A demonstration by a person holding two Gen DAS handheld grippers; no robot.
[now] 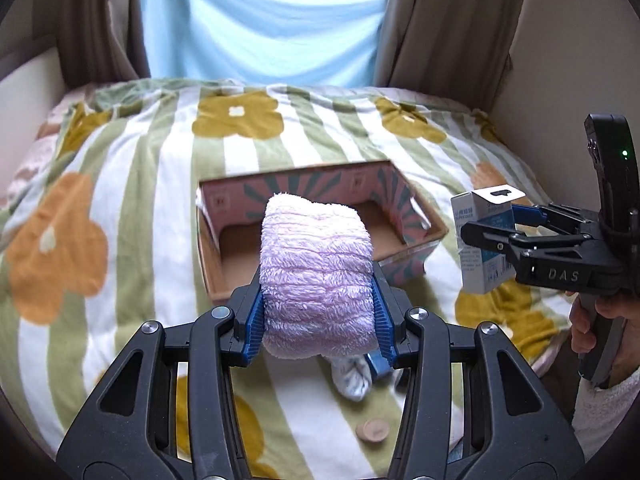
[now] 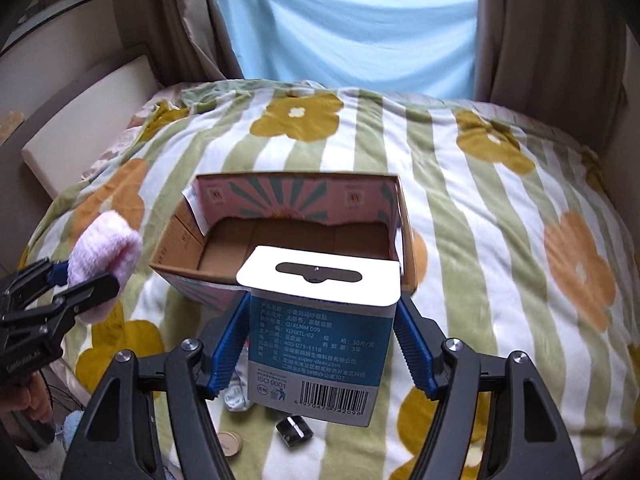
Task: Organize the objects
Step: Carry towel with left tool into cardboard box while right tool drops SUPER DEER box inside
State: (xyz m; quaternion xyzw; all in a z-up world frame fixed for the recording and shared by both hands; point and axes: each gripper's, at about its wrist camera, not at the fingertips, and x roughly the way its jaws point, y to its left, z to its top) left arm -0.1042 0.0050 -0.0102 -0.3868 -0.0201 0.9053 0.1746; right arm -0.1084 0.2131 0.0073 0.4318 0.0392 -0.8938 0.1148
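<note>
Carrying two items above the bed (image 1: pixel 132 184) toward the open cardboard box (image 1: pixel 424 236) lying on the flowered quilt. Left hand-held gripper (image 1: pixel 319 312) clamping a rolled pink fluffy towel (image 1: pixel 316 272) between its blue pads (image 1: pixel 253 326), jaws narrowed onto the soft bundle and pressing into both flanks; roll projecting forward beyond the fingertips and partly hiding the box's near wall in the left wrist view. Right hand-held gripper (image 2: pixel 323 344) holding a small blue-and-white carton (image 2: pixel 316 344) upright at mid opening, pads bearing on its two side faces, hang tab (image 2: pixel 320 276) uppermost. Both loads hanging short of the box and above its rim, towel toward the left half, carton toward the right half, the two well apart. Recommending, as judgement only: advancing each load past the near rim before lowering, keeping the carton level so the tab is not catching the torn paper lining (image 2: pixel 396 216); lowering the towel until resting on the box floor before easing the jaws, since a soft roll likely springing open on release; placing one item at a time to avoid the grippers crowding each other inside the box. Box interior appearing bare brown cardboard. Noting loose items remaining on the quilt below the grippers: a round wooden disc (image 1: pixel 373 431), a crumpled pale wrapper (image 1: pixel 352 376), a small dark object (image 2: pixel 294 431); identity of the last not determinable.
</note>
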